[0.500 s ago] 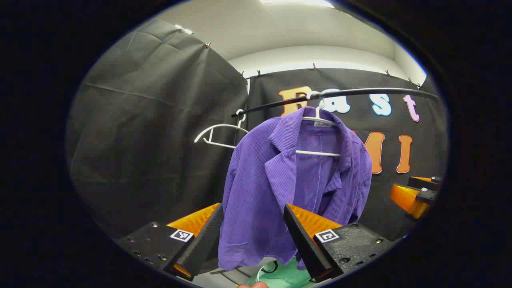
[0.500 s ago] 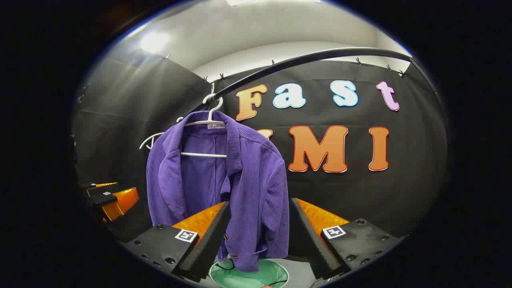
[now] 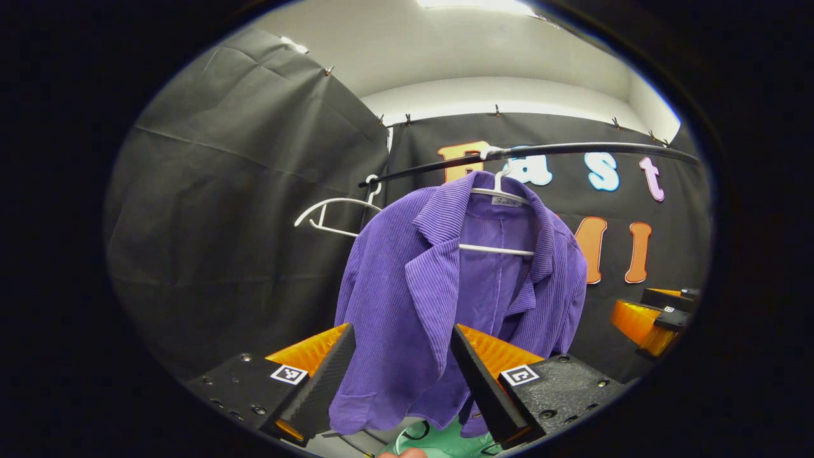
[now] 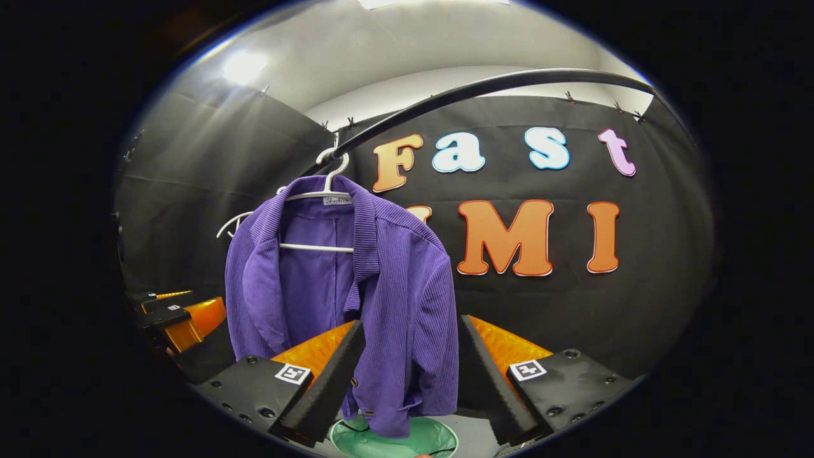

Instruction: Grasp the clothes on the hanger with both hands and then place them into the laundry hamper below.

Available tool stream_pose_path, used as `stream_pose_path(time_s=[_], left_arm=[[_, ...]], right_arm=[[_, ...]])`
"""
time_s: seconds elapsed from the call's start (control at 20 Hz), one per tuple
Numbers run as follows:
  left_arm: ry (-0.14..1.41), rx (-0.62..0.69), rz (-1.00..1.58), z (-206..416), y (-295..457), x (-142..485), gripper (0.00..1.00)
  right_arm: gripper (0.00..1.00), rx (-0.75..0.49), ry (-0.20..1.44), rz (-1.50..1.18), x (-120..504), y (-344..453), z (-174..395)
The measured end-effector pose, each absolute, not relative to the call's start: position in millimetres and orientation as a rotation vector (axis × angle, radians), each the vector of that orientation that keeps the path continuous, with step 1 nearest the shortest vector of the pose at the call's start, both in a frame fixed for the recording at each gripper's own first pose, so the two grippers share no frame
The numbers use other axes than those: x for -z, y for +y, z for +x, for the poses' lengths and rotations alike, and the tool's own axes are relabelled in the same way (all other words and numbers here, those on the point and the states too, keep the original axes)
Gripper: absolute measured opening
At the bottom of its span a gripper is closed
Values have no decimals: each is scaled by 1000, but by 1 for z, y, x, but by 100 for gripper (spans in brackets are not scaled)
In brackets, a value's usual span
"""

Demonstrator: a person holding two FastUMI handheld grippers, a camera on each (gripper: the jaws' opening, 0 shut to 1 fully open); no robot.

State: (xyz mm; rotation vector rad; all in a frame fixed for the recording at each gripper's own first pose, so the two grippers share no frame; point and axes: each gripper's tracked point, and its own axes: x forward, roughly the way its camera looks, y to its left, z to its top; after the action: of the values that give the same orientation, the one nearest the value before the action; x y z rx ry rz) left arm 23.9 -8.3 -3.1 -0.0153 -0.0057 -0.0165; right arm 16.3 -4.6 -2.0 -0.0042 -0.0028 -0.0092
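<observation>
Left tool (image 3: 400,375): fingers spread wide, nothing held. The jacket (image 3: 445,299) hangs between and beyond the two fingers; contact cannot be told. Its orange-backed fingers also appear at the left edge of the right gripper view (image 4: 181,321).

Right tool (image 4: 410,372): fingers spread wide, nothing held. The jacket's right front (image 4: 407,318) hangs in the gap beyond; contact cannot be told. This tool also appears at the right edge of the left gripper view (image 3: 648,315), well apart from the jacket's sleeve.

Jacket: purple, ribbed, open at the front, on a white hanger (image 3: 499,249) hooked over a black rail (image 3: 572,149). Hem free, above the hamper.

Hamper (image 4: 394,439): green, round rim, directly below the jacket's hem; partly seen between the tool fingers in the left gripper view (image 3: 439,439).

Spare hanger (image 3: 334,213): white, bare, on the rail's left end, just beside the jacket's shoulder; in the right gripper view mostly hidden behind the jacket (image 4: 230,224).

Open room: black cloth wall behind and to the left; free space right of the jacket along the rail.

A fingertip (image 3: 402,453) shows at the bottom edge of the left gripper view.
</observation>
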Motion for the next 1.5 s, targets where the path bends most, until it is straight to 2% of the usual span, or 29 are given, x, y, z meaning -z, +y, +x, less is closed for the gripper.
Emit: stream_pose_path(time_s=[0.05,0.3,0.45,0.5,0.55,0.65,0.7,0.9,1.0,1.15,1.3,1.35,1.4,1.45,1.5], left_arm=[[-2,19,-15,26,-9,4,92],[0,21,-10,34,-8,5,95],[3,33,-9,36,-12,5,95],[3,36,-7,37,-12,5,95],[3,38,-5,37,-12,5,95],[0,40,2,39,-13,4,95],[-2,44,11,41,-14,4,95],[12,115,-3,59,-32,9,93],[23,143,-26,69,-41,13,95],[-17,138,-33,86,-46,11,92],[-15,146,-26,103,-52,24,95],[-9,142,-15,108,-53,32,92],[5,132,2,115,-51,40,95],[16,119,22,120,-49,49,92],[24,107,40,123,-47,56,96]], right_arm=[[99,7,1,-5,3,-4,18],[94,-4,6,0,7,2,26],[100,-18,7,12,9,7,31],[94,-19,4,14,8,8,32],[98,-20,1,16,9,9,34],[98,-25,-8,16,8,11,38],[94,-34,-12,18,7,14,42],[94,-93,-7,46,11,31,71],[94,-115,20,60,23,40,90],[94,-109,84,67,53,44,126],[94,-115,125,82,78,50,154],[98,-105,126,80,81,49,162],[94,-92,126,80,83,48,168],[94,-77,128,74,86,45,172],[94,-59,134,61,87,40,174]])
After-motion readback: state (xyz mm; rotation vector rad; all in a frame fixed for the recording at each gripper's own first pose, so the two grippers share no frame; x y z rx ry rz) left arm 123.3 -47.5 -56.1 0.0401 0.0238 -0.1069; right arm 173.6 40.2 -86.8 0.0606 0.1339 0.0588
